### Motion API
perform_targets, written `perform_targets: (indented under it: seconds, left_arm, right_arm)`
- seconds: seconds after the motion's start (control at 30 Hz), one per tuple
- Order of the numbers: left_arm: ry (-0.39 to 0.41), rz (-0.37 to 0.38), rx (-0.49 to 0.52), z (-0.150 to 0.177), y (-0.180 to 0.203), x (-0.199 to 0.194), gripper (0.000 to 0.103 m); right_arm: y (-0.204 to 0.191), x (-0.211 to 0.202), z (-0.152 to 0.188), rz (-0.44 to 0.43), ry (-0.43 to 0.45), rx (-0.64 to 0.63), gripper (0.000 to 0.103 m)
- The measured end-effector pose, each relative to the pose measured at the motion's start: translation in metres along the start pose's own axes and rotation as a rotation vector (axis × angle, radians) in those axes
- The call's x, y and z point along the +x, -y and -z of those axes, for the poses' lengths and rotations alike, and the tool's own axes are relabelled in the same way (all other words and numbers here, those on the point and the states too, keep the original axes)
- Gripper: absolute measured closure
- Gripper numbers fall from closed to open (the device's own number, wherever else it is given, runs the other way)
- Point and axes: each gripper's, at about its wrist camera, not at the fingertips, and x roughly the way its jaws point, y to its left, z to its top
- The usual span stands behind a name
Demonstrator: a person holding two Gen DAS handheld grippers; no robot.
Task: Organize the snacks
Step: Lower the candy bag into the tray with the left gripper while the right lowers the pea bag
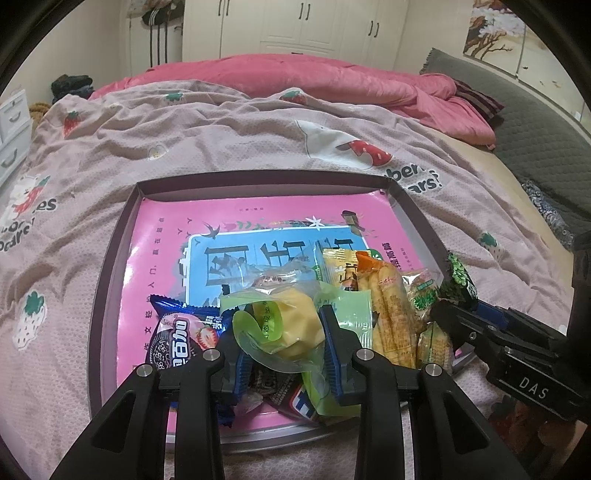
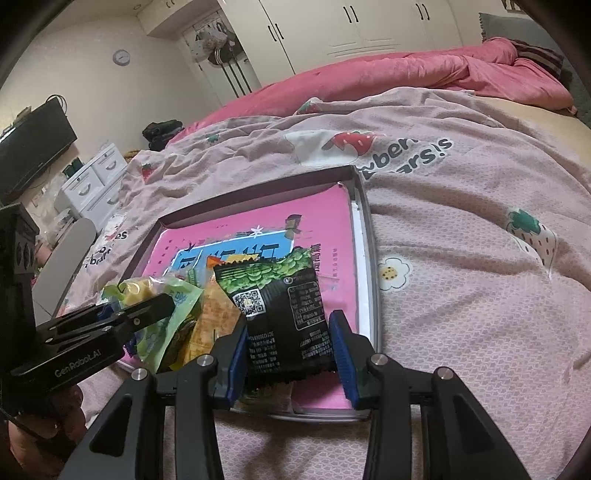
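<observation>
You're in home bedroom: bed (image 1: 258, 140) with strawberry-print blanket, pink duvet (image 1: 314, 81), white wardrobe (image 1: 295, 26), drawer unit (image 2: 96, 177).

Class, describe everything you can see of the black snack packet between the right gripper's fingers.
The black snack packet is a small, glossy foil pouch with crimped, serrated ends. Its top shows green pea-like pieces; the side facing the camera carries a QR code and white printed panels. It stands roughly upright, slightly tilted, over the near right corner of the box. The right gripper holds its lower part, one blue finger pad on each side.
</observation>
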Motion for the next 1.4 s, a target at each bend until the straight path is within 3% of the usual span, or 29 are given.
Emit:
perform_targets:
  seconds: [0.83, 1.0, 1.23, 1.4]
  left_arm:
    - [-0.007, 0.005, -0.007, 0.000, -0.003, -0.004, 0.067]
    - [-0.013, 0.010, -0.013, 0.001, -0.003, -0.004, 0.067]
    - [-0.029, 0.014, -0.017, 0.002, -0.004, -0.003, 0.054]
    - [-0.015, 0.004, -0.017, 0.001, -0.005, -0.013, 0.045]
  right_arm:
    - [0.007, -0.009, -0.006, 0.043, 0.024, 0.030, 0.057]
    - [0.008, -0.015, -0.007, 0.028, 0.048, 0.038, 0.051]
    - [0.007, -0.019, -0.007, 0.039, 0.046, 0.039, 0.046]
    - [0.003, -0.032, -0.008, 0.067, 0.102, 0.015, 0.039]
